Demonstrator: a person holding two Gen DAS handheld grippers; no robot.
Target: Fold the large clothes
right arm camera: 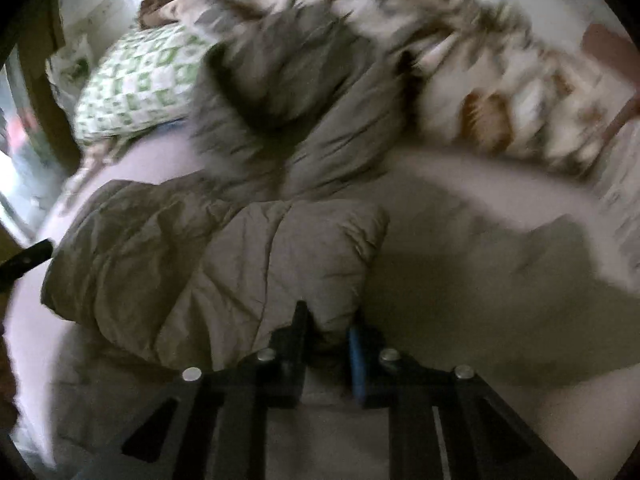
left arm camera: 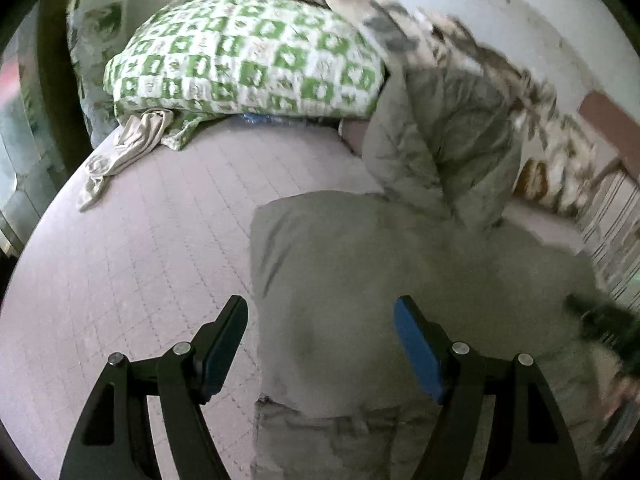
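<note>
Grey puffy jacket (right arm camera: 224,264) is spread across the bed (left arm camera: 132,240), filling the mid and lower part of both views, w/ its hood end bunched up toward the top. Left claw (left arm camera: 320,320) is wide, hanging over the jacket's left edge w/ nothing pinched. Right claw (right arm camera: 326,326) is narrow and clamped on a fold of jacket at bottom center. Green checked pillow (left arm camera: 248,60) sits upper left, patterned blanket (left arm camera: 500,80) upper right, pretty blurry tbh.
</note>
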